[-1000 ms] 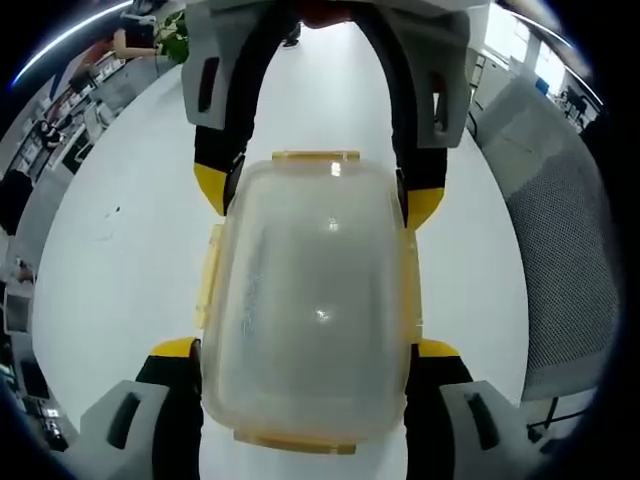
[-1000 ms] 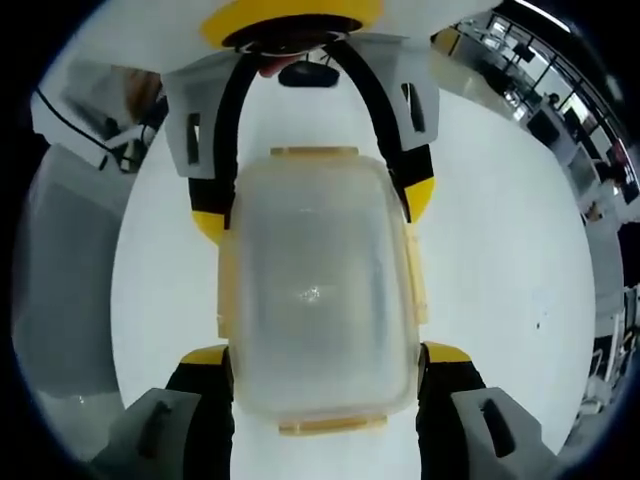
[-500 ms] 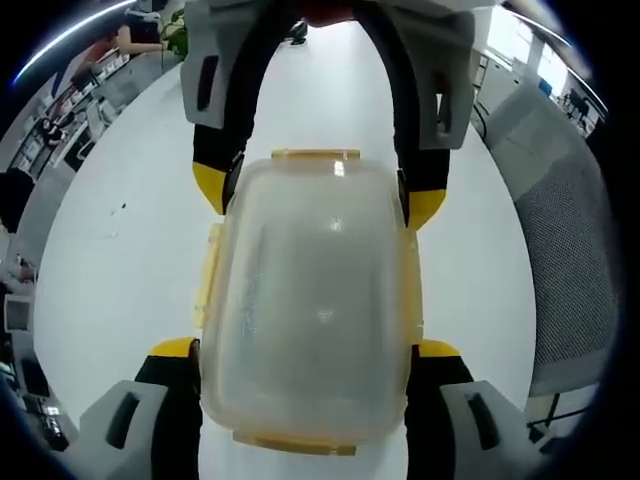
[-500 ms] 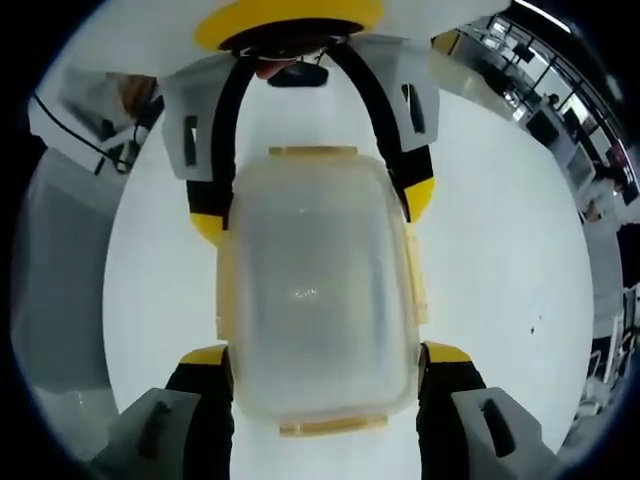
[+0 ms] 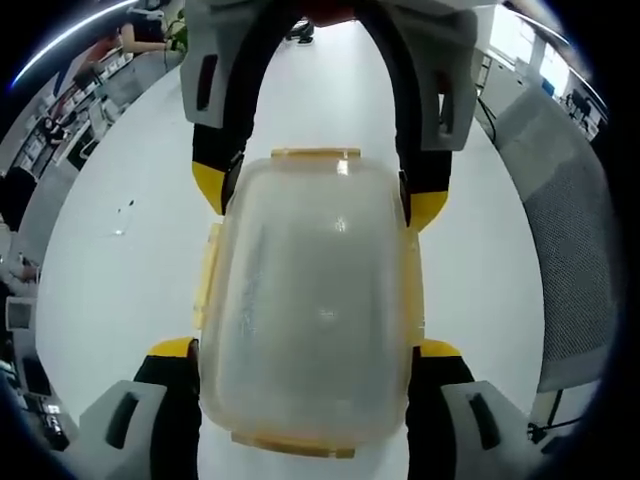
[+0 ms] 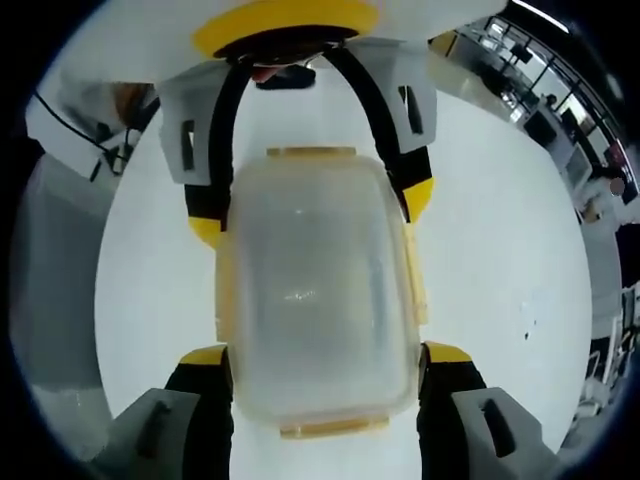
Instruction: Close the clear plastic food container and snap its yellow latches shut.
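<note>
My left gripper and right gripper still squeeze the box sides — nothing moved, latches look pressed down.

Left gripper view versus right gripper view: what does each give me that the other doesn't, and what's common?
Left gripper view: the grey chair with its mesh weave legible. Right gripper view: a yellow ring on the facing gripper's body. Both: the lidded clear container with yellow latches on the white table, flanked by left gripper and right gripper.
</note>
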`<state>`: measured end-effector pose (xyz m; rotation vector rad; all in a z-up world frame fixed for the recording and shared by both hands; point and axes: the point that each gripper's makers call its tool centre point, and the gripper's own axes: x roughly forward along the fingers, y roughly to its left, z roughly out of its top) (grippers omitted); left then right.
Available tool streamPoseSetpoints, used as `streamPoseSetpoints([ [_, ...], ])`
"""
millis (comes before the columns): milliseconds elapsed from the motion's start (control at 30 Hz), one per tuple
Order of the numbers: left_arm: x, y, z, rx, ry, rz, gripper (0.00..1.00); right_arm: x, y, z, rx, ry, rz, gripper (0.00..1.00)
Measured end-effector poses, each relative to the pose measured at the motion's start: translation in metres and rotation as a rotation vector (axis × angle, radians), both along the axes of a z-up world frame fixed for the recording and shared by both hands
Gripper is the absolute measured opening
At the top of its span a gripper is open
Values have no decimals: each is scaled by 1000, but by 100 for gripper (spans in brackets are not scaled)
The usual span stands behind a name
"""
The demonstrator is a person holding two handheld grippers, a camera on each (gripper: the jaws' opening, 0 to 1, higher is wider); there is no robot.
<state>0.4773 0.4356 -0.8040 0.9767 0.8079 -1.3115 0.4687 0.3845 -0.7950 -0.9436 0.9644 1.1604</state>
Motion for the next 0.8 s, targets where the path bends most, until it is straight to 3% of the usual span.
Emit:
streamPoseSetpoints([
  [333,14,1,0,8,-14,-9,86,14,1,1,19,-5,-10,76],
  [800,20,0,-1,12,-3,-13,87,19,0,1,12,-11,-10,76],
])
